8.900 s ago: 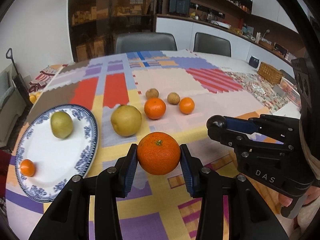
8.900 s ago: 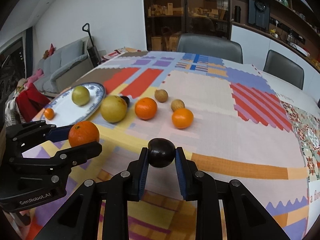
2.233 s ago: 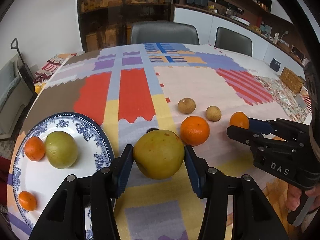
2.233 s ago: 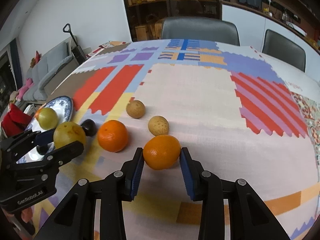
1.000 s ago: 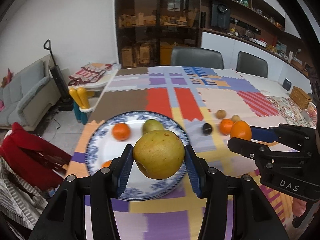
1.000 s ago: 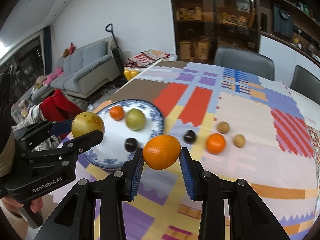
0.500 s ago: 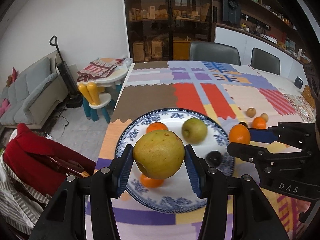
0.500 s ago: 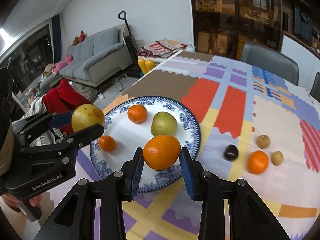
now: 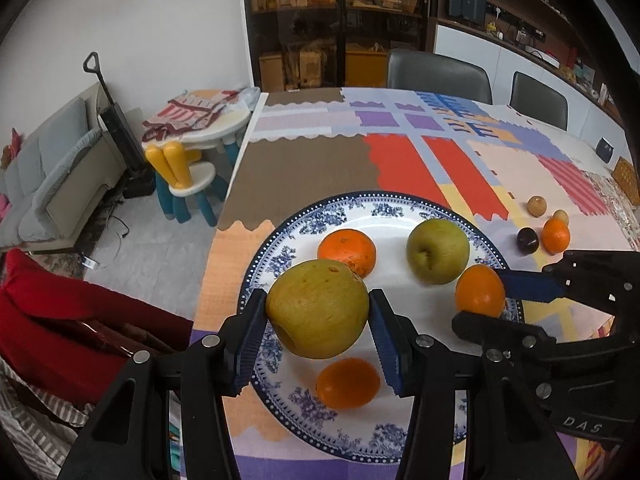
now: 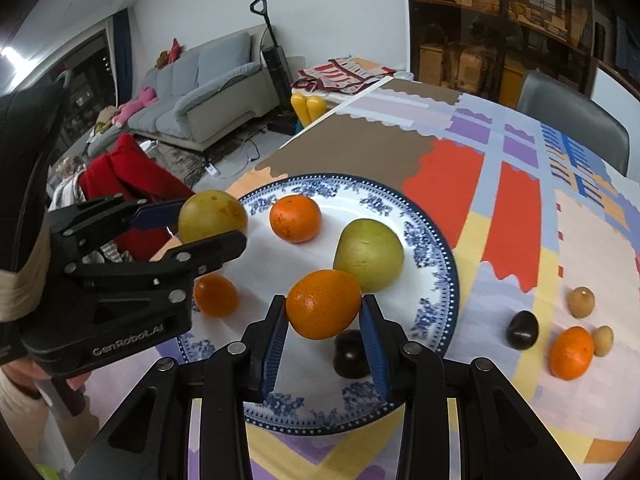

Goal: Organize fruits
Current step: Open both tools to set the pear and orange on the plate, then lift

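Note:
My left gripper (image 9: 318, 330) is shut on a large yellow-green pear (image 9: 317, 315) and holds it over the near left part of the blue-and-white plate (image 9: 394, 210). My right gripper (image 10: 324, 330) is shut on an orange (image 10: 323, 304) above the plate's (image 10: 444, 248) near side. On the plate lie a green apple (image 10: 369, 255), two oranges (image 10: 295, 218) (image 10: 216, 295) and a dark plum (image 10: 351, 353). The right gripper with its orange (image 9: 479, 290) shows at the right of the left wrist view.
To the right of the plate, on the patchwork tablecloth (image 10: 516, 216), lie a dark plum (image 10: 521, 330), an orange (image 10: 571, 353) and two small brown fruits (image 10: 581, 301) (image 10: 603, 340). The table's left edge is close to the plate; a red cloth (image 9: 80, 320) and child's chairs (image 9: 182, 178) stand beyond it.
Both grippers have moved closer to the plate and lower over it, each still holding its fruit. The fruits on the plate have not moved.

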{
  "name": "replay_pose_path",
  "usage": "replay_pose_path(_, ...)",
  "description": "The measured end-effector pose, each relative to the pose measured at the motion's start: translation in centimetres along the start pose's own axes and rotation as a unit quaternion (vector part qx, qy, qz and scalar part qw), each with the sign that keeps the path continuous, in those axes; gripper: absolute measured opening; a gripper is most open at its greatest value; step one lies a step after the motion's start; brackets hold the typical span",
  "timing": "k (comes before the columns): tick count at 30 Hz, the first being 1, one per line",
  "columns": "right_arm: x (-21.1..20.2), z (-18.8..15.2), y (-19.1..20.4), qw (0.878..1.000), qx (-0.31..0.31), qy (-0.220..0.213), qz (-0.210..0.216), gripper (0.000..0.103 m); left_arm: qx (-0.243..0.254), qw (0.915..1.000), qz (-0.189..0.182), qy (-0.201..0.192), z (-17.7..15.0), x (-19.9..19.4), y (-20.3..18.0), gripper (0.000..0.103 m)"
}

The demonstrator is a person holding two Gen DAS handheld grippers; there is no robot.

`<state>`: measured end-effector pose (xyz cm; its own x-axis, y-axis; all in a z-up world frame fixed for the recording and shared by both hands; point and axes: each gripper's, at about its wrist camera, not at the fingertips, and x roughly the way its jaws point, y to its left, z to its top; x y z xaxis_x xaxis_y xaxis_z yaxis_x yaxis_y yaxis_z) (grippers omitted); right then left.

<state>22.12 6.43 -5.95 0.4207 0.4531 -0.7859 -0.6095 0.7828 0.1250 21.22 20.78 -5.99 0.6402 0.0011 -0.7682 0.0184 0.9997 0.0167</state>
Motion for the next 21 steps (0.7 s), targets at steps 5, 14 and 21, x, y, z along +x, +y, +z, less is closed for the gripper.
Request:
replay_pose_path(5, 0.8, -0.1, -0.2, 1.000, 0.002, 0.010, -0.001, 0.038, 0.006, 0.9999, -0.001, 0.010, -0.2, 0.6, -0.1, 0.050)
replay_pose_path(14, 0.6, 0.1, -0.4, 1.000, 0.006, 0.004, -0.017, 0.050, 0.008, 0.9994, 0.032, -0.006, -0.1, -0.9, 0.1, 0.062)
replay_pose_path(21, -2.1, -0.5, -0.9, 0.999, 0.025, -0.020, -0.018, 0.050, 0.015, 0.9980, 0.047, -0.039, -0.4, -4.4, -1.1, 0.066)
